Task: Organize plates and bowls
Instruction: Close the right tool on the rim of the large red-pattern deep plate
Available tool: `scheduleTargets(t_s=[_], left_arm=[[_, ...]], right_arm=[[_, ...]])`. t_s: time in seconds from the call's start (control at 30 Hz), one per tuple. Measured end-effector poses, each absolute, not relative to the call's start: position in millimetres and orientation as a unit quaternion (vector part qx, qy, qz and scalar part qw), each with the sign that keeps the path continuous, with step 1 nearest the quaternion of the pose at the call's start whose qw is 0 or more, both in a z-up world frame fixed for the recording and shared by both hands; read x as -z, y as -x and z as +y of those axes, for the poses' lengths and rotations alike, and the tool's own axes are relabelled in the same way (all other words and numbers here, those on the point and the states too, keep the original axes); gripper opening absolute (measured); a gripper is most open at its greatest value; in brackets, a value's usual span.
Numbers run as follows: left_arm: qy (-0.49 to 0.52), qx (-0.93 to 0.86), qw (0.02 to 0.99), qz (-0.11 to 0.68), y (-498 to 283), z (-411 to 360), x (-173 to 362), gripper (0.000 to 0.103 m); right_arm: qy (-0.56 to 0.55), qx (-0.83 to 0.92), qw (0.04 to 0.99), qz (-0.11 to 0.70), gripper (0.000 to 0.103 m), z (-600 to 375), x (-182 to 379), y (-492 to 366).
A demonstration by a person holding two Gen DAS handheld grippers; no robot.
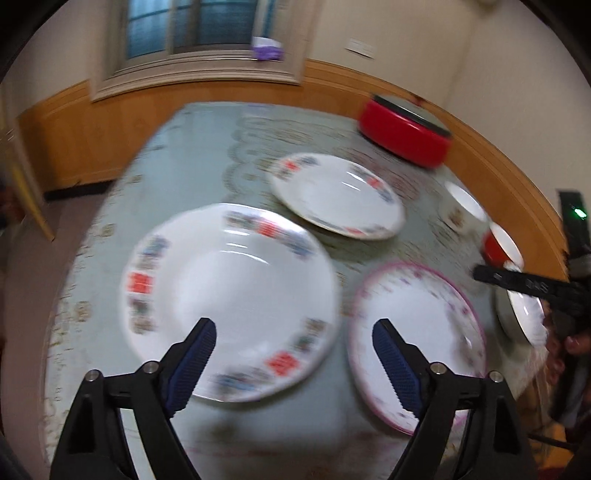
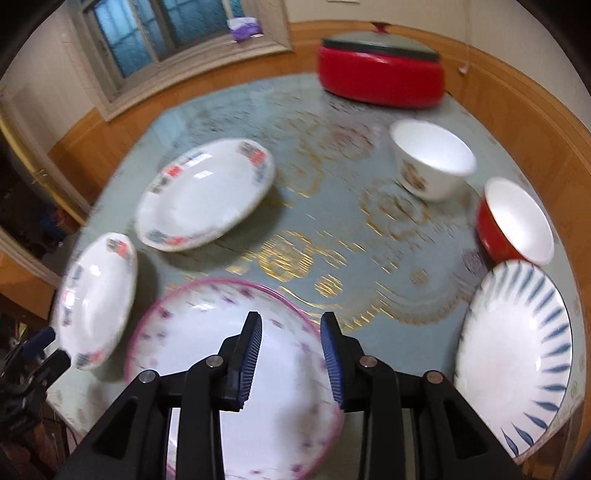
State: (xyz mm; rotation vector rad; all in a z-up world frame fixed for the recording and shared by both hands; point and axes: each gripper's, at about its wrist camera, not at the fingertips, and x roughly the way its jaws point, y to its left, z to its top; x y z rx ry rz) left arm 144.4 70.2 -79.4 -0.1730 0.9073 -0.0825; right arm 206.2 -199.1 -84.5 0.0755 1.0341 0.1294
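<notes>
The left gripper (image 1: 293, 356) is open wide, with nothing between its blue pads (image 1: 194, 363). It hangs over the near edge of the round table (image 1: 177, 155), which has a grey-green cloth with gold circles. One finger is above a white plate with red and blue marks (image 1: 229, 291) on its rim. The other finger is above a white plate with a pink rim (image 1: 417, 332). These two plates sit just beside each other.

The right gripper (image 2: 291, 356) is open too, but its fingers are closer together. It holds nothing. It hangs over the pink-rimmed plate (image 2: 266, 376), which is the closest plate in the right wrist view.

A second plate with red and blue marks (image 1: 336, 194) lies farther back on the table. In the right wrist view it sits to the left of the middle (image 2: 205, 192), and the first plate with those marks (image 2: 96, 299) is at the left edge of the table.

On the right side are the bowls. A white bowl with a small picture on its side (image 2: 432, 158) stands upright. Near it is a bowl that is red outside and white inside (image 2: 513, 221). Just in front of the red bowl is a white dish with blue stripes around its rim (image 2: 517, 347); I cannot tell if they touch.

At the back of the table sits a big red round pot with a grey lid (image 2: 380, 74). Behind the table is a wall with wood panels and a window (image 2: 147, 29).

Both pictures are a bit blurry.
</notes>
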Motion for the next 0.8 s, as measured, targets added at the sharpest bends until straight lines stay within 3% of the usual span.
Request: scheduleTargets(t_s=[0.17,0.8], left_arm=[[0.107,-0.024,0.898,0.426,-154,122,77,0.1],[0.138,-0.075,0.87,0.468,-199,197,122,0.101]], right_arm=[[-0.033,-0.106,0.864,0.491,0.04,-154,75,-216],[0.007,-0.161,0.826,0.541,0.042,-39,116,-255]])
